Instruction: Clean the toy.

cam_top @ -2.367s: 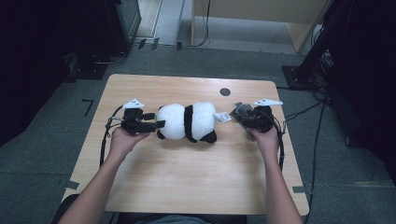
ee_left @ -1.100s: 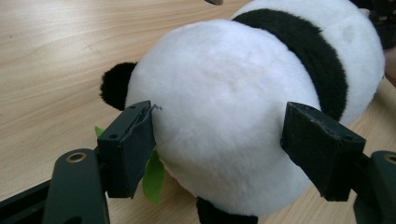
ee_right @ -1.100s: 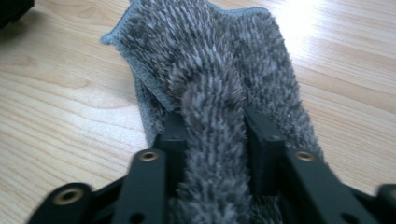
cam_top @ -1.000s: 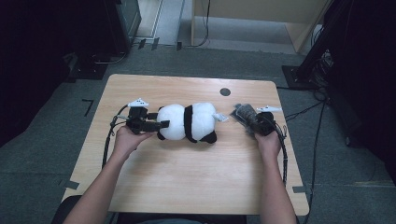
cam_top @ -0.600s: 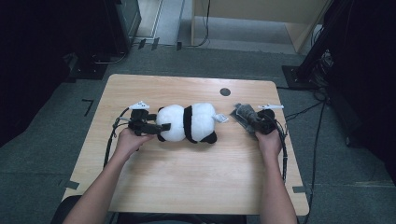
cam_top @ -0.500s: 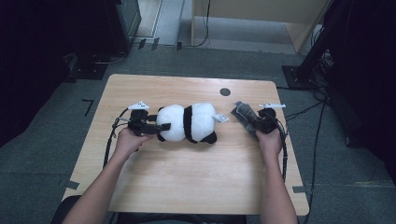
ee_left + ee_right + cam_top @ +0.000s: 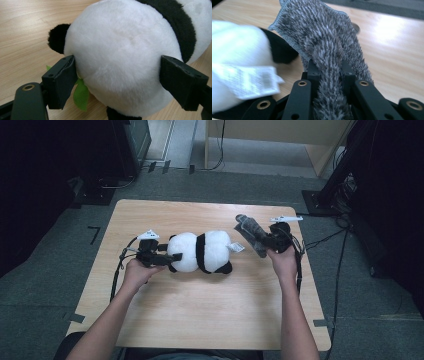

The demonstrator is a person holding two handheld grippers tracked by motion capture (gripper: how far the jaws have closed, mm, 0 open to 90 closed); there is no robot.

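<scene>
Two tools work on the wooden surface (image 7: pixel 200 320), one in each hand of the person. The left tool (image 7: pixel 167 258) lies low at the left end of the plush panda (image 7: pixel 202 251), which rests on its side near the middle of the surface. In the left gripper view the black jaws stand wide on both sides of the panda's white round head (image 7: pixel 120 57); the left pad (image 7: pixel 62 80) touches the fur beside a small green felt leaf (image 7: pixel 81 94), while the other pad (image 7: pixel 183 80) sits just beside the fur, and I cannot tell if it presses. These jaws have just been opening, with the head between them, so this tool is released around the head. A black ear (image 7: pixel 56 37) shows at the far side of the head. The right tool (image 7: pixel 257 236) is raised above the right part of the surface, near the panda's rear end, where a white label (image 7: pixel 236 247) sticks out. It is clenched on a grey fuzzy cloth (image 7: pixel 248 230), and in the right gripper view the cloth (image 7: pixel 324 42) rises folded between the tight jaws and spreads wider above them. The label (image 7: pixel 247 80) appears blurred at the left there.
</scene>
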